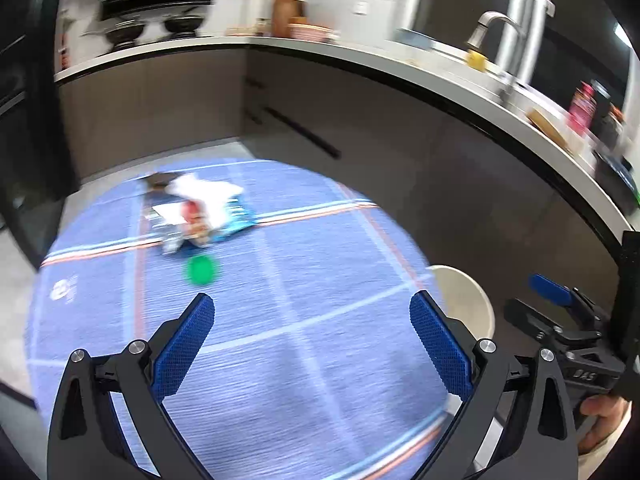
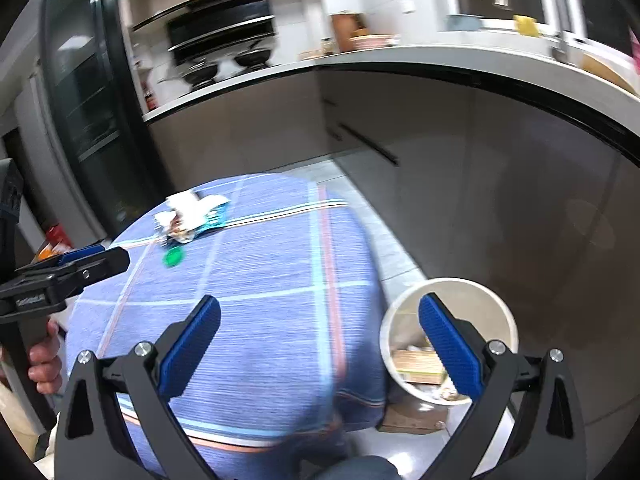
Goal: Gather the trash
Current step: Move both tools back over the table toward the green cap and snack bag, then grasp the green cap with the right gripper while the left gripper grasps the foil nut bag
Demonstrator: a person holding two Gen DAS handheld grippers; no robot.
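A pile of trash [image 1: 198,210], white paper and coloured wrappers, lies at the far side of a round table with a blue striped cloth [image 1: 280,280]. It also shows in the right wrist view [image 2: 192,218]. A green lid [image 1: 201,270] lies just in front of the pile, also in the right wrist view [image 2: 173,258]. A white bin [image 2: 446,340] holding scraps stands on the floor right of the table, its rim in the left wrist view [image 1: 466,304]. My left gripper [image 1: 312,340] is open and empty above the cloth. My right gripper [image 2: 320,344] is open and empty near the bin.
A kitchen counter [image 1: 360,60] with dark cabinets curves behind and to the right of the table. A sink tap [image 1: 492,28], bowls and bottles stand on it. A tall dark glass door [image 2: 92,120] is at the left. A cardboard piece [image 2: 412,416] lies under the bin.
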